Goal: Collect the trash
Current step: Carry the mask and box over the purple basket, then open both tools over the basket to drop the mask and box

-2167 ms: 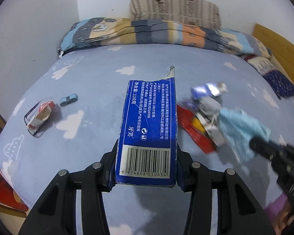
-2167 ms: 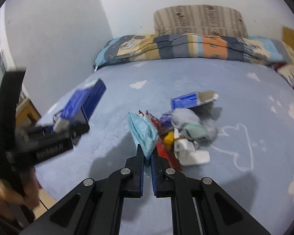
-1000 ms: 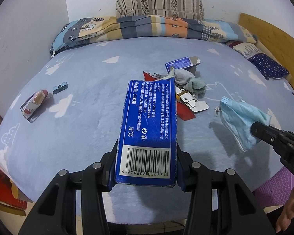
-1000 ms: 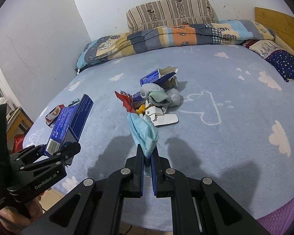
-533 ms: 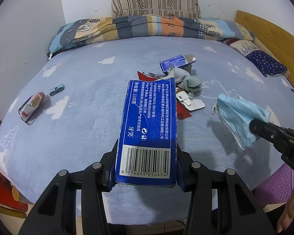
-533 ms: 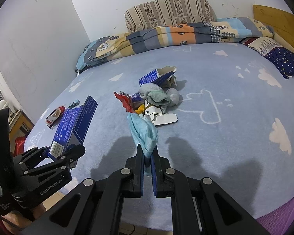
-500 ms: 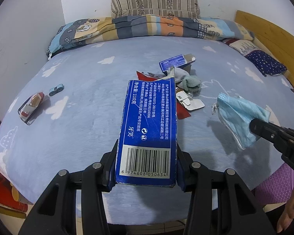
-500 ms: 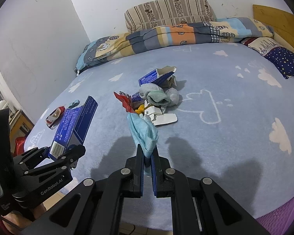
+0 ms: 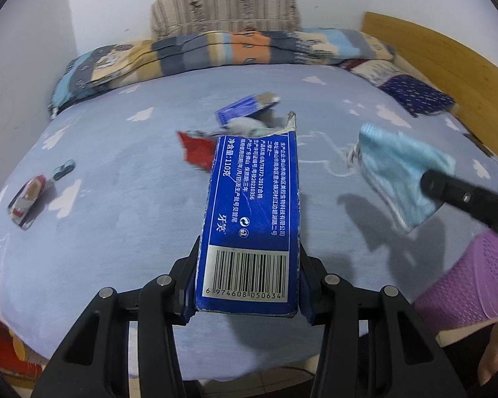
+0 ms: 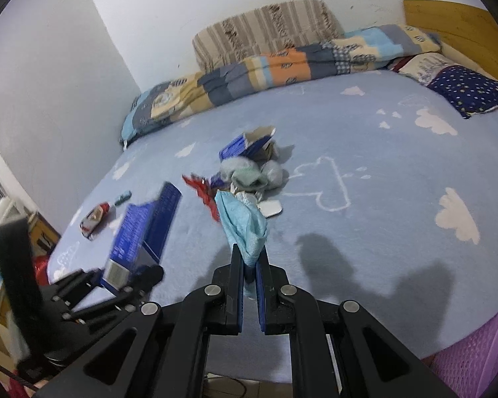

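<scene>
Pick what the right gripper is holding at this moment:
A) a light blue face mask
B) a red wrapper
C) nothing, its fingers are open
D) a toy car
A: the right gripper is shut on the light blue face mask, which sticks up from between its fingers, lifted above the bed; the left wrist view shows the same mask hanging at the gripper's tip.
</scene>
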